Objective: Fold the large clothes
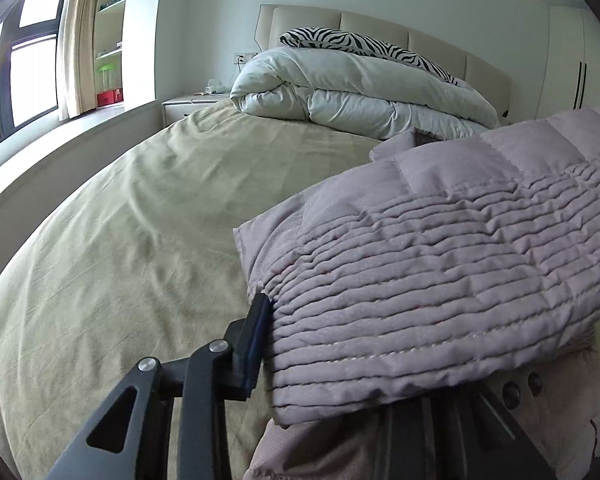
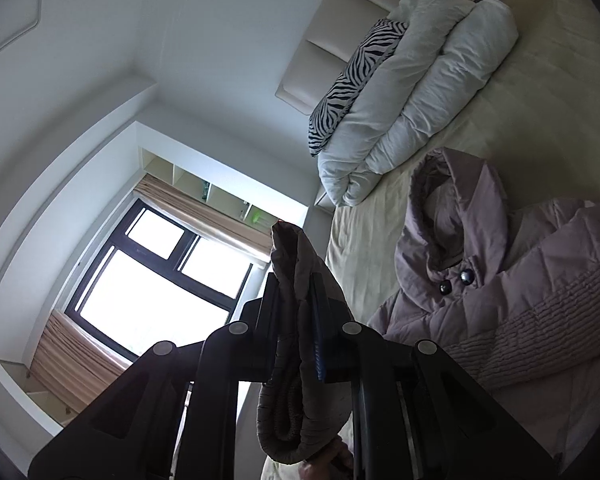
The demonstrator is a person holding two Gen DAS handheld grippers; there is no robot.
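A wide bed with a pale yellow-green sheet [image 1: 112,216] carries the mauve quilted hooded coat [image 2: 512,280] near a rolled white duvet [image 1: 360,92]. The right gripper [image 2: 300,320] pinches a coat fold, raised. The left gripper [image 1: 284,320]: one finger [image 1: 256,340] touches the coat's edge; grip unclear.

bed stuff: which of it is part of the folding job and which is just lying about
Part of the job:
- pink quilted coat, on the bed sheet
- right gripper, shut on a fold of the coat
- left gripper, at the coat's sleeve edge

Just lying about:
- white duvet
- zebra pillow
- nightstand
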